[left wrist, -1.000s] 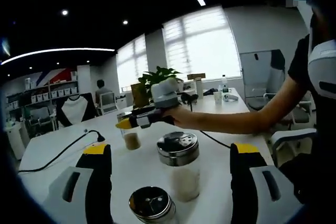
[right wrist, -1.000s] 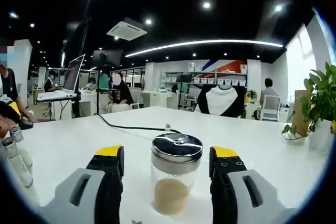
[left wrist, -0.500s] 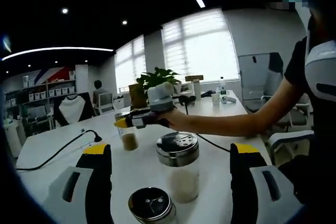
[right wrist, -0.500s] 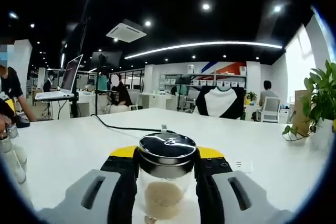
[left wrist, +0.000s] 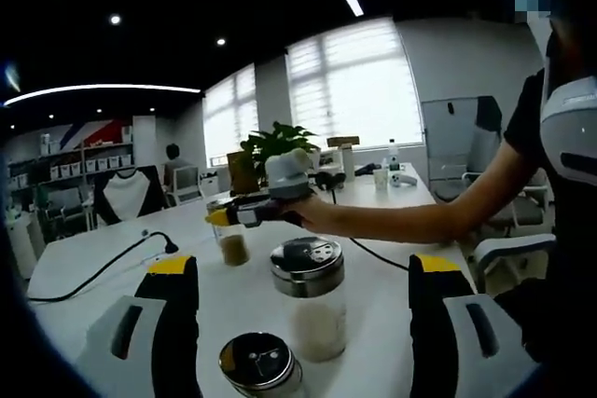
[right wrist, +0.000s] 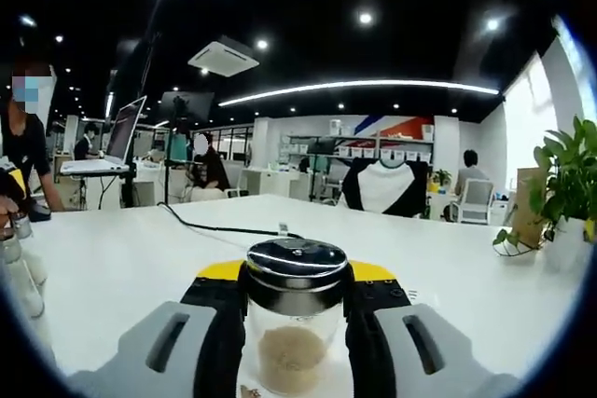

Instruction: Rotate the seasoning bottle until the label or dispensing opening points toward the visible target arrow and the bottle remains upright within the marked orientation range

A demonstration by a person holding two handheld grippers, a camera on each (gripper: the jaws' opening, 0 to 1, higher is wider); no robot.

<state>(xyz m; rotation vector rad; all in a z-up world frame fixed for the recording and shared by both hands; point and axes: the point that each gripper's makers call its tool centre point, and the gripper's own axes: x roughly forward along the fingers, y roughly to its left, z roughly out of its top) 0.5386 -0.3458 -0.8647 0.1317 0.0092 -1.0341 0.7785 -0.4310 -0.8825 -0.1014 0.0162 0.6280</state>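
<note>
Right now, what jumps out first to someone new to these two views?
In the right gripper view, the right tongs are shut on an upright seasoning bottle with a chrome lid and tan powder at the bottom. In the left gripper view, the open left tongs frame a pale-filled shaker on the white table, with a second chrome lid nearer. Behind, a person's arm stretches in from the right.

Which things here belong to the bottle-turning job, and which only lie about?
Job: right gripper, shut on the brown-powder bottle.

Lying about: white-powder bottle, third bottle, black cable, plant, laptop; left gripper open.
</note>
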